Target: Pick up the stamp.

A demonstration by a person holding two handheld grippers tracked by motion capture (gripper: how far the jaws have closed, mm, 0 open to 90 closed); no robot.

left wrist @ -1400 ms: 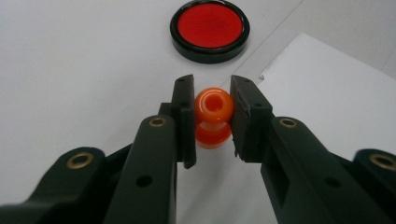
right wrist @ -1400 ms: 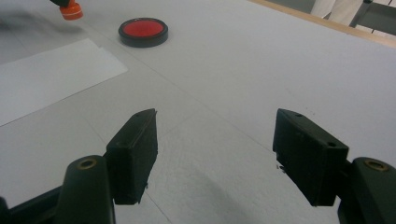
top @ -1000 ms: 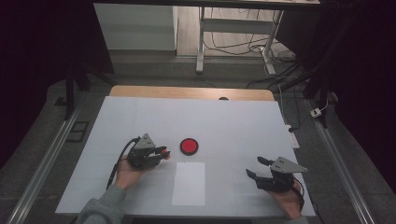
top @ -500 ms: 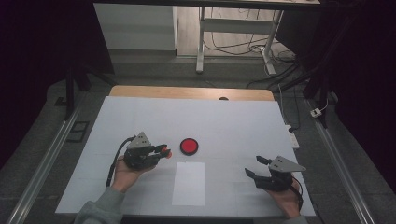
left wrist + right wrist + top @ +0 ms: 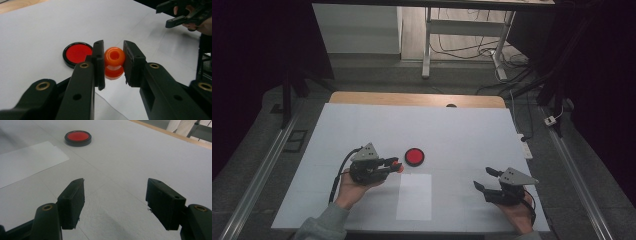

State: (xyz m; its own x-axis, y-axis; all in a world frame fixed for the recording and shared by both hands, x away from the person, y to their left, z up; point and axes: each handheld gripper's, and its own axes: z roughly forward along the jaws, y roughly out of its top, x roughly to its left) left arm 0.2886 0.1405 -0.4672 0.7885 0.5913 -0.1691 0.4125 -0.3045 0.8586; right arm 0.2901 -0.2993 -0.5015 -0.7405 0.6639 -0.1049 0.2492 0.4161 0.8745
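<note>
Dim room, dark on both sides; white-topped table (image 5: 462,130) with a bare wooden strip along its far edge, cables and a metal frame on the floor beyond. Near the table's middle, a round red disc with a black rim (image 5: 414,156); just in front of it, a paler rectangular sheet (image 5: 414,196) lying flat.

At left, left tongs (image 5: 393,164) held in a hand, jaws clamped on a small orange knob-shaped piece (image 5: 114,62), its hollow top facing the camera in the left gripper view. Piece held just beside the red disc, on its near left side; lower part hidden behind the jaws, so contact with the table impossible to judge. Shape of the piece below its waist hard to make out.

At right, right tongs (image 5: 486,179) near the table's front right corner, jaws spread wide apart with nothing between them, well apart from disc and sheet. Holding hand partly cut off by the bottom edge of the high view.

Compared with a second ago: left tongs shifted slightly forward and right, closer to the disc; right tongs in much the same spot.
</note>
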